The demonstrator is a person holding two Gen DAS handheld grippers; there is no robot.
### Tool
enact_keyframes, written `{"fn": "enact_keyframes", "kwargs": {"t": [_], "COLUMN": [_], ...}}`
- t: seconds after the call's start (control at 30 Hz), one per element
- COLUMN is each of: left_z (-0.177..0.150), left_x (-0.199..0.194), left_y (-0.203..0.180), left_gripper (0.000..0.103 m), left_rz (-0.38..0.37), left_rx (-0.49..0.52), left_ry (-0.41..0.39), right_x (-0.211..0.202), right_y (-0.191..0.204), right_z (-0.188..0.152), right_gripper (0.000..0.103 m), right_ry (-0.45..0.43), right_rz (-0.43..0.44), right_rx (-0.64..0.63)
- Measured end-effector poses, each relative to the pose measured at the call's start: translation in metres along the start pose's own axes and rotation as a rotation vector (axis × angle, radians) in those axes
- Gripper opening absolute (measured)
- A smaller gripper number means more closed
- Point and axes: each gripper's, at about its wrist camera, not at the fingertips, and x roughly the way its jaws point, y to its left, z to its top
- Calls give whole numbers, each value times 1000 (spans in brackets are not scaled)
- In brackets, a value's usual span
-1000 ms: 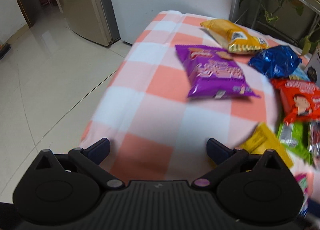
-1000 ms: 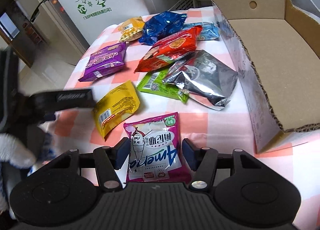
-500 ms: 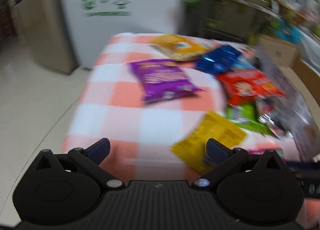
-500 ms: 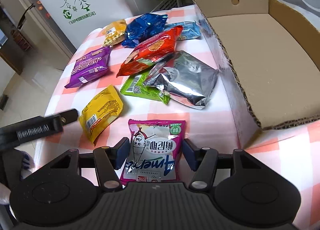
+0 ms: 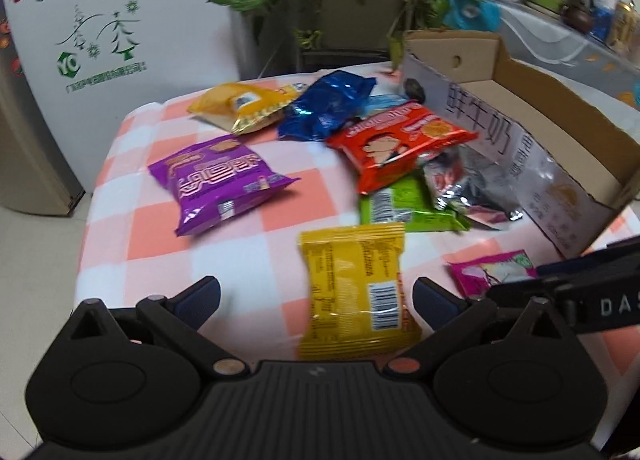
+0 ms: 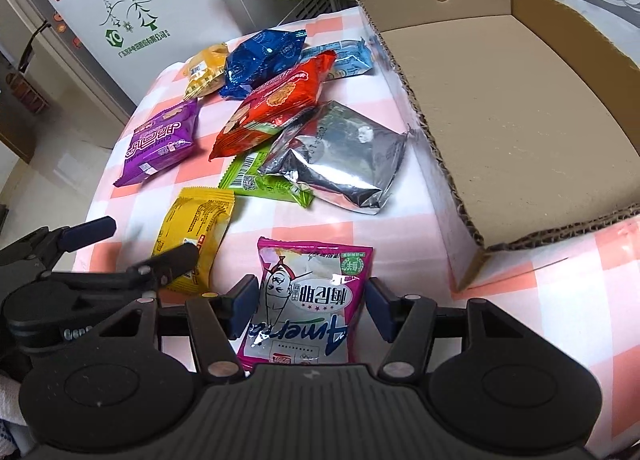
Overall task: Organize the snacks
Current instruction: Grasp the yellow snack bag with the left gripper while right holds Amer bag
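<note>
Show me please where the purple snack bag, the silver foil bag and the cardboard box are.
purple snack bag (image 5: 218, 180): left wrist view, middle of its printed front.
silver foil bag (image 6: 340, 156): right wrist view, middle of its crinkled face.
cardboard box (image 6: 520, 100): right wrist view, bare inner floor.

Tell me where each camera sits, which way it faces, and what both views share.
Left wrist: on the left gripper, looking down past the yellow packet toward the cardboard box; right gripper at right edge.
Right wrist: on the right gripper, astride the pink packet; left gripper at left.
Shared: packets, box, checked tablecloth.
</note>
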Motion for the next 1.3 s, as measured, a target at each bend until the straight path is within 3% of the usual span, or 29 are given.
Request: {"fn": "enact_keyframes", "kwargs": {"t": [0.33,0.67,1.03,1.17,1.3], "left_z": [-2,-3,-2,-3,-2], "left_x": [25,31,31,27,21], "left_y": [-10,-6,-8,-7,-6], "left_gripper": [102,103,103,96,75], "left_rz": [5,-9,0,4,13], "left_rx": [8,-25,-35,-46,-56], "left_ry": [59,47,58,53,40], "right_x": [-2,1,6,7,7], "right_y": [-2,-1,7,11,14], "right_z": [0,-1,-3,-4,-5], "right_gripper": [66,77,80,76,63], "right_ry": [3,12,2,-3,-17], "right_rz": [-19,-40,-94,-105,-109], "right_rx": [3,-10,-84,-119,-154]}}
